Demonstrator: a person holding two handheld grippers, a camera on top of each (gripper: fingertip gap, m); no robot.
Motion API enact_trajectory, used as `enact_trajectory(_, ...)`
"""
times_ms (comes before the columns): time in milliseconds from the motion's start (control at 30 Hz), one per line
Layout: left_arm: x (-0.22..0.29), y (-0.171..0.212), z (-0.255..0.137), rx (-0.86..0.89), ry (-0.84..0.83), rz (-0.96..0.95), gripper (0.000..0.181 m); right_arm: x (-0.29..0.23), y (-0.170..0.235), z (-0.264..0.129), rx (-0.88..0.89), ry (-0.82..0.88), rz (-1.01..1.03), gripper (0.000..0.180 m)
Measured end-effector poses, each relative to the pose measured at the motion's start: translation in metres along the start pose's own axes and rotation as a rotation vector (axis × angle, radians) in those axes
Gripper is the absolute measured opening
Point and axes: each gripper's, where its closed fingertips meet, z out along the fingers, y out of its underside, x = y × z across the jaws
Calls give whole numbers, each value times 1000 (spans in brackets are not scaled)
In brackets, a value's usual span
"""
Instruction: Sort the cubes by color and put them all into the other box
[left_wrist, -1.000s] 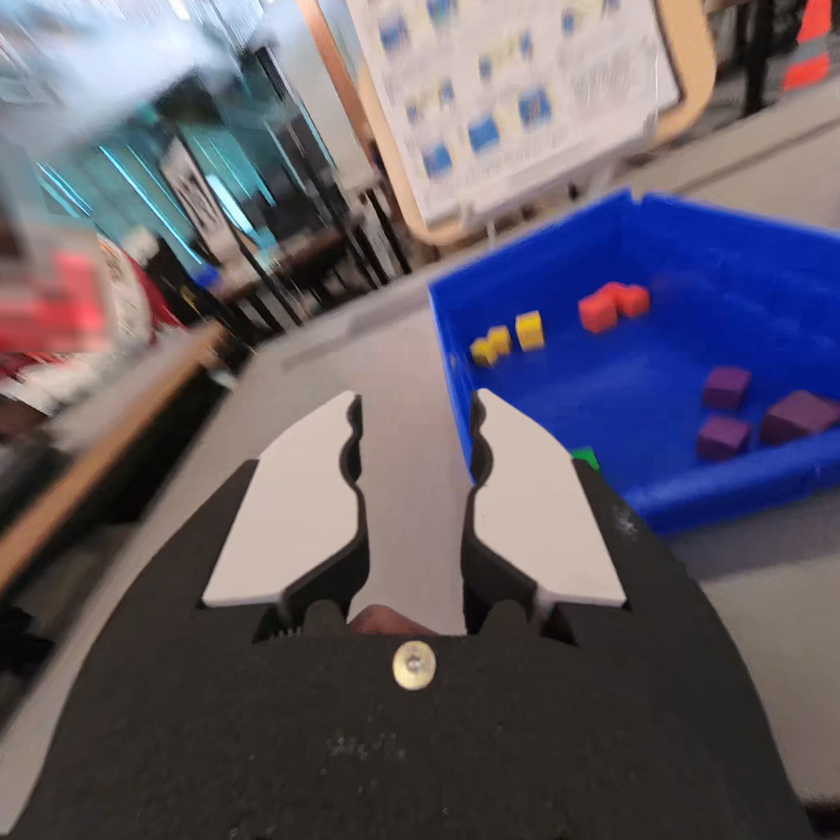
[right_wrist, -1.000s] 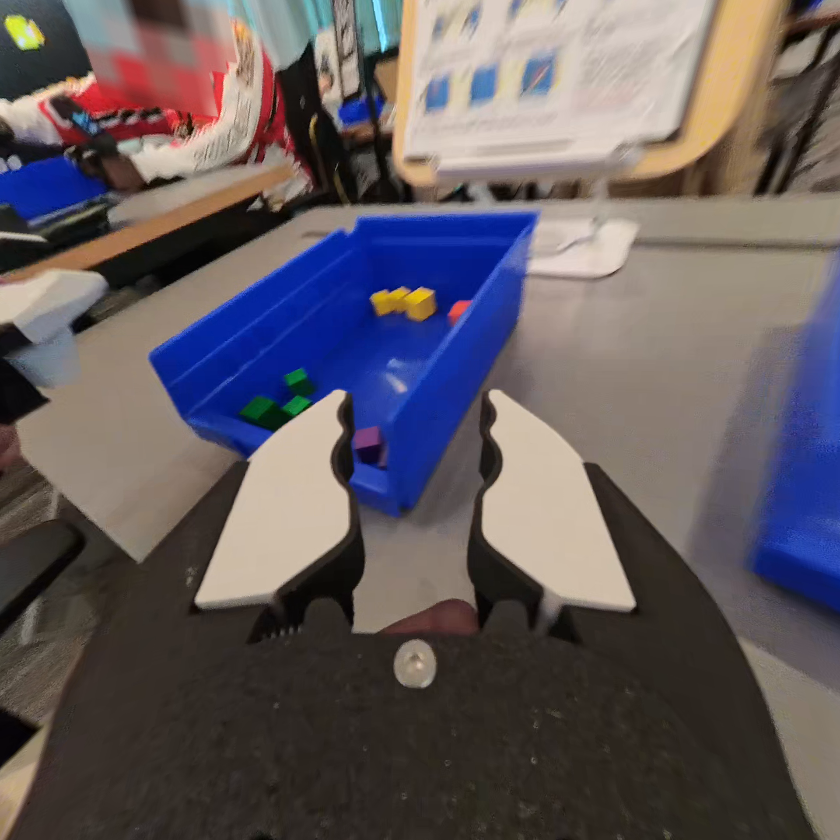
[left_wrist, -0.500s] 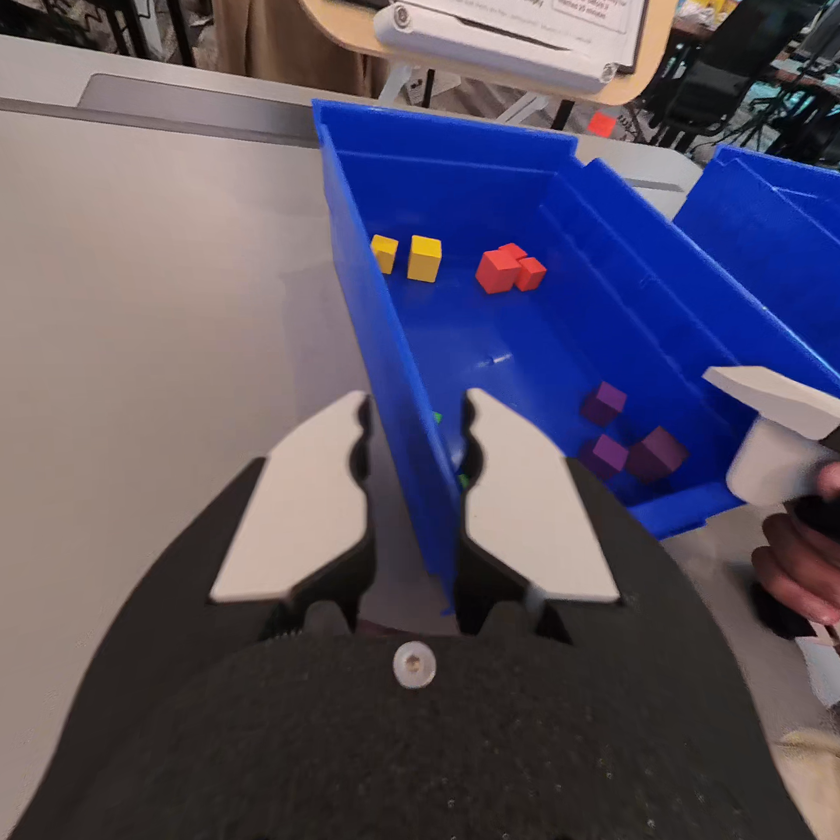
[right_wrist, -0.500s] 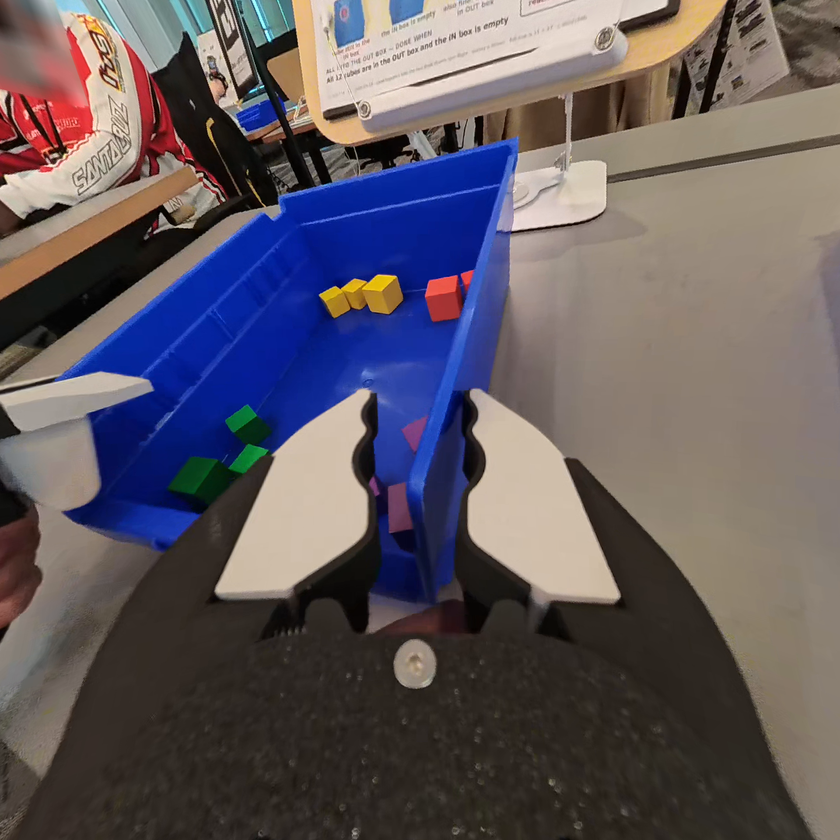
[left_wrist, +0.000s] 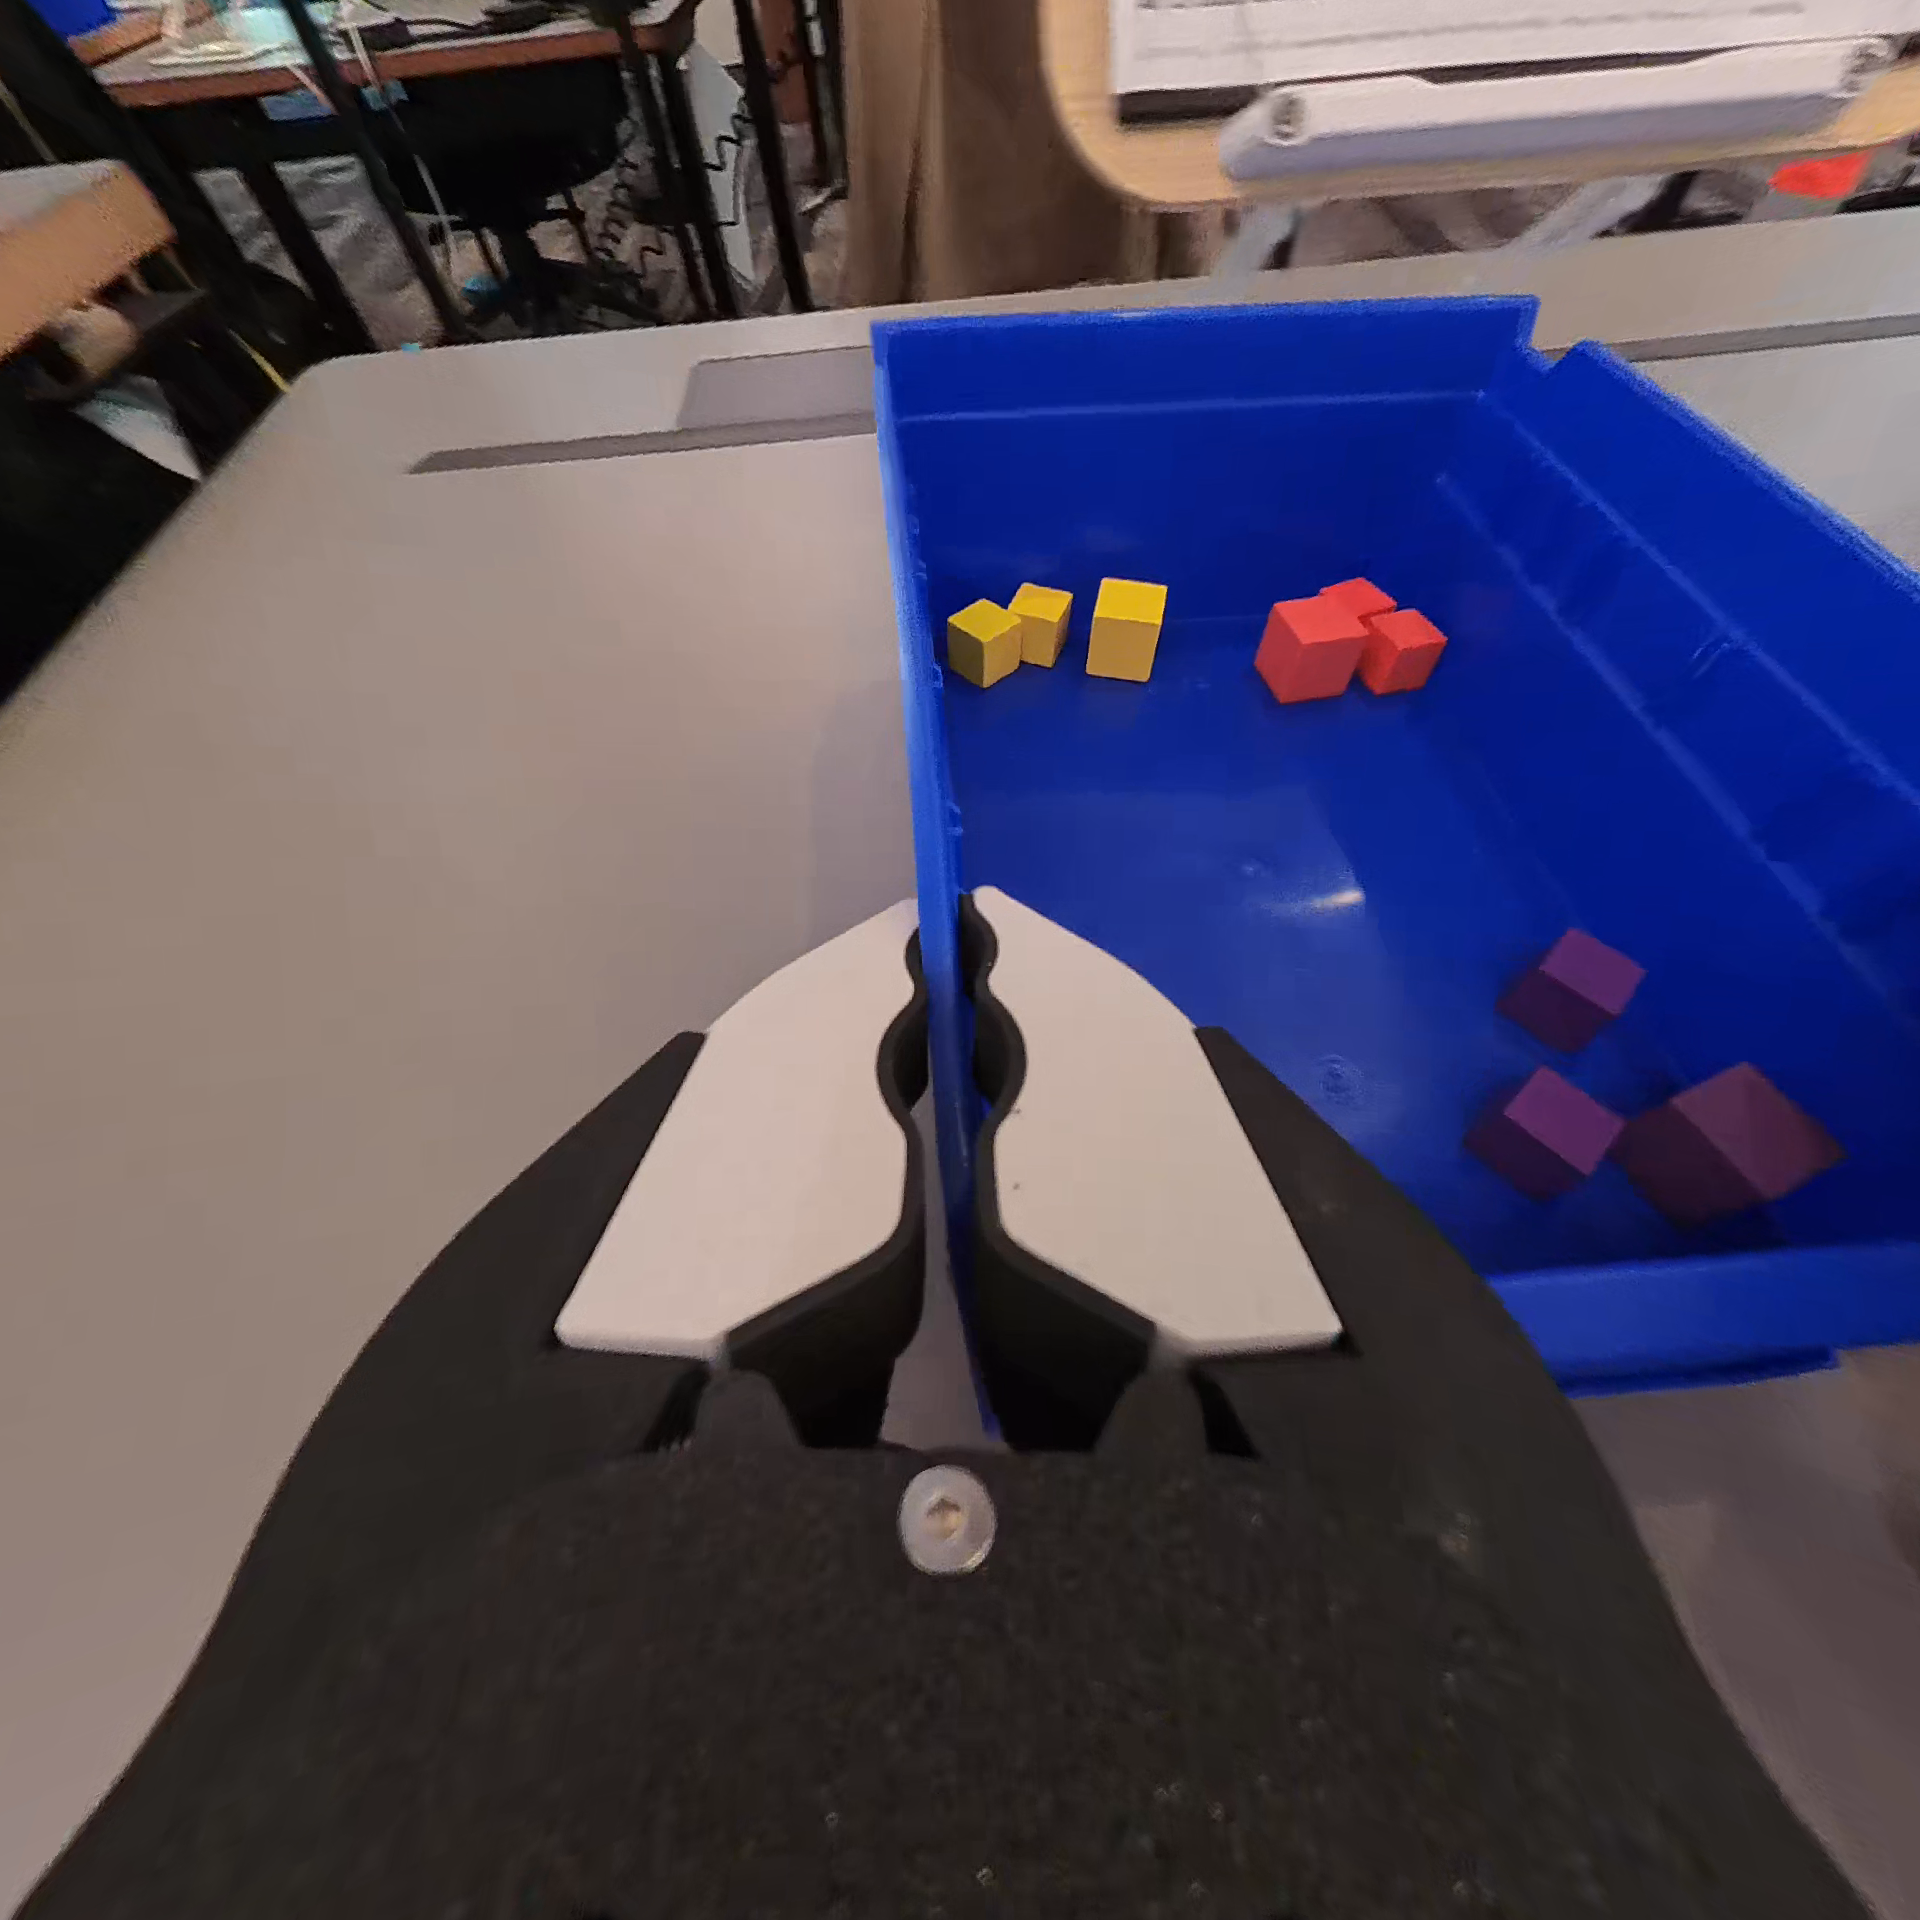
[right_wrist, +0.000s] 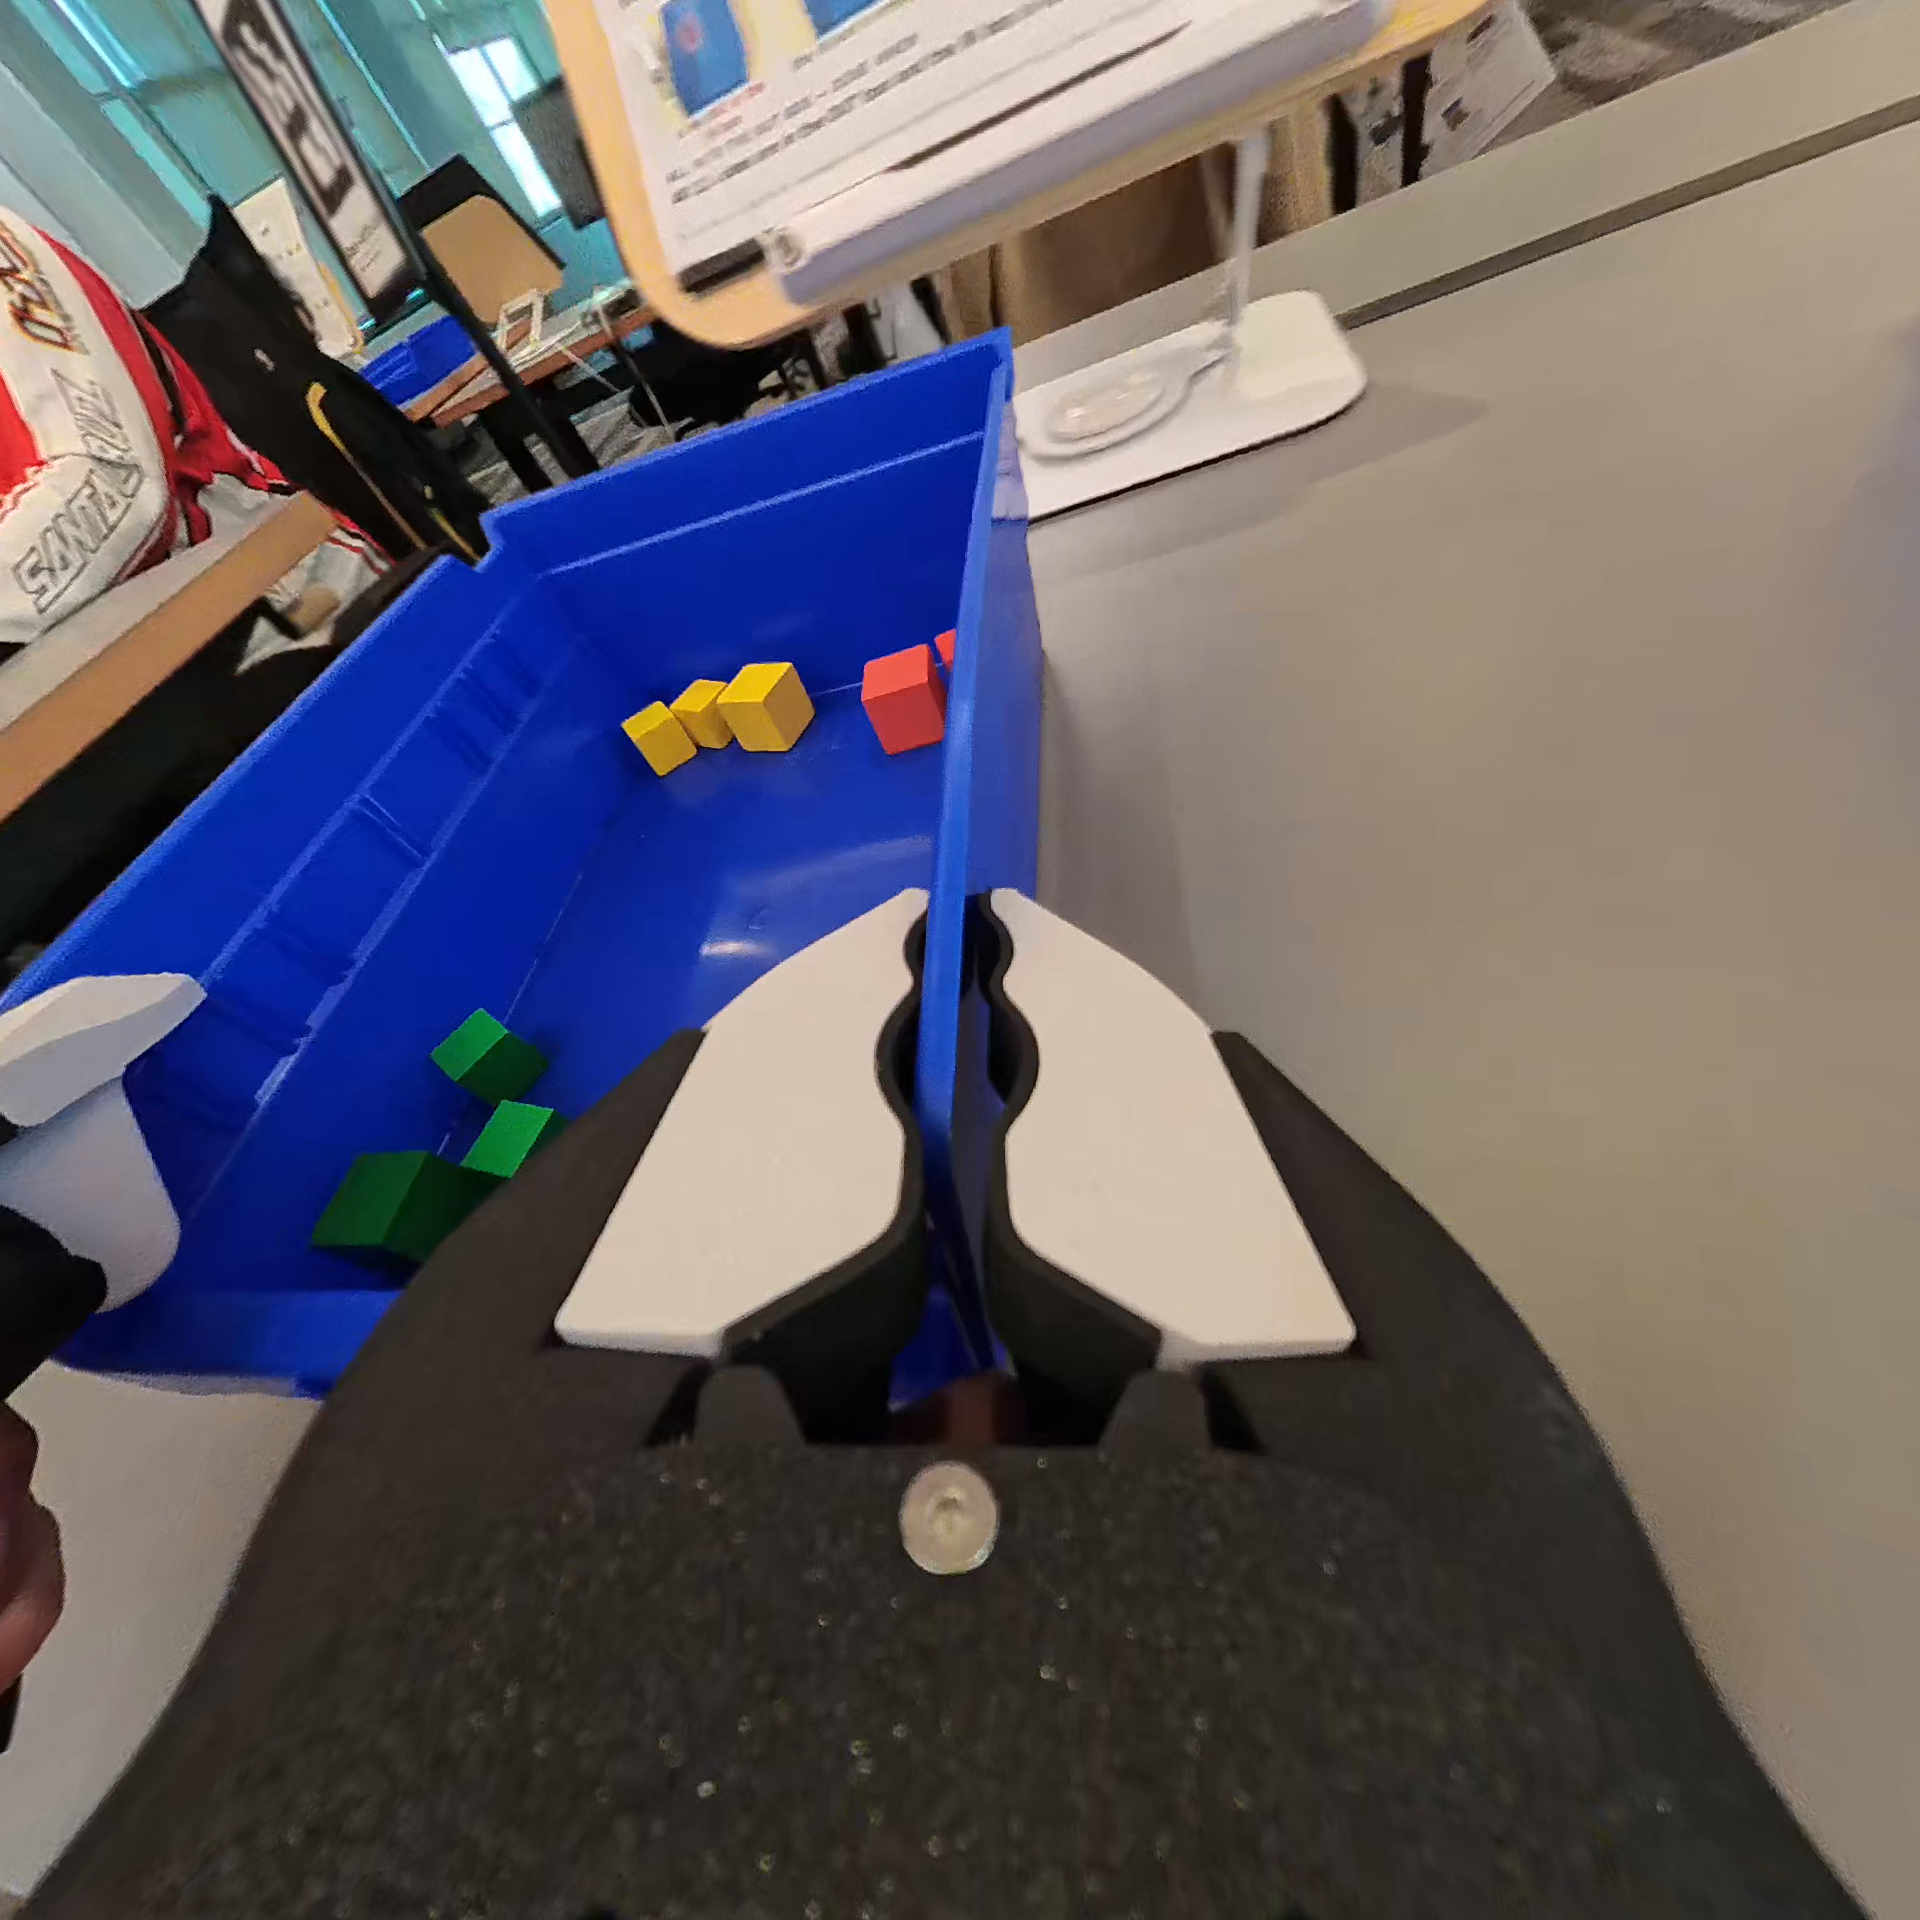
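The blue plastic bin (left_wrist: 1195, 384) is sitting on the grey tabletop (left_wrist: 416, 727), and both tools are pinching it. The left tool (left_wrist: 943, 914) is closing its fingers on the bin's left side wall, one finger outside and one inside; the right tool (right_wrist: 954, 914) is doing the same on the opposite side wall. Inside, the cubes are lying sorted in clusters: yellow cubes (left_wrist: 1060, 629) and red cubes (left_wrist: 1345, 644) near the far end, purple cubes (left_wrist: 1642, 1081) near the front on the right side, green cubes (right_wrist: 447, 1153) near the front on the left side.

The bin is looking like thin, rigid moulded plastic, light in itself, with smooth walls that are probably offering little friction to the pads. Gripping both long walls near their middle is likely keeping it balanced. The small cubes, which look like painted wood, are loose, so any tilt is likely sending them sliding and mixing the colours. Holding the bin level seems to be mattering more than squeezing hard, since the thin walls may be flexing under pressure.
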Motion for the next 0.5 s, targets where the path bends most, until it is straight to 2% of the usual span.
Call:
enact_trajectory(267,-131,-5,7,54,-94,-45,2,-124,7,53,-17,-83,-101,6)
enact_trajectory(500,-233,11,22,63,-107,-115,2,-216,50,92,-73,-114,-123,9)
